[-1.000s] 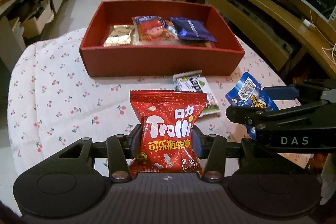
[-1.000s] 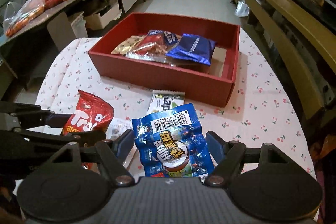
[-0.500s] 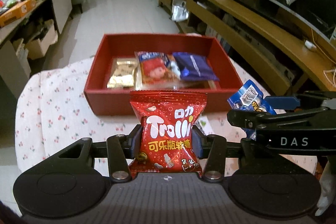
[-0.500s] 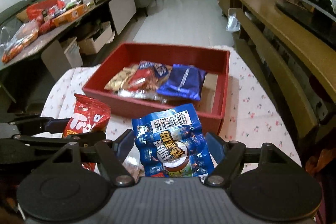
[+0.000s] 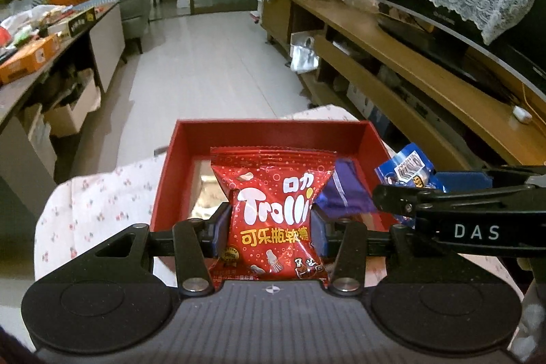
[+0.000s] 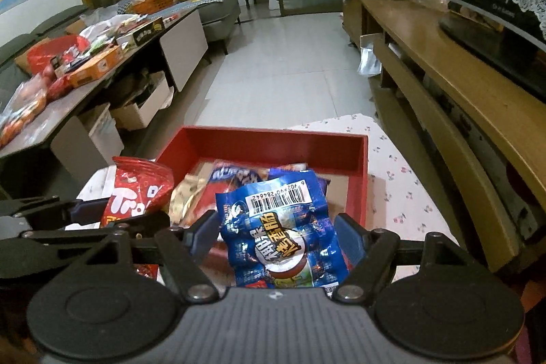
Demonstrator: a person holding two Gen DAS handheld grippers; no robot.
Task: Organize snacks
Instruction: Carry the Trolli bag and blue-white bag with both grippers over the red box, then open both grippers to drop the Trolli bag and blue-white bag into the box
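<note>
- Left gripper (image 5: 271,226) is pinching the red Trolli gummy bag (image 5: 273,217) at mid-height, pads pressing both sides; right gripper (image 6: 276,232) is clamping the blue snack pack (image 6: 283,227) across its width
- Both packets are hanging in the air over the near wall of the red box (image 6: 361,179), other snacks already lying inside
- Packets are looking light, puffy, slick foil; gripping mid-body, not the crimped seams, seems safest against slipping
</note>
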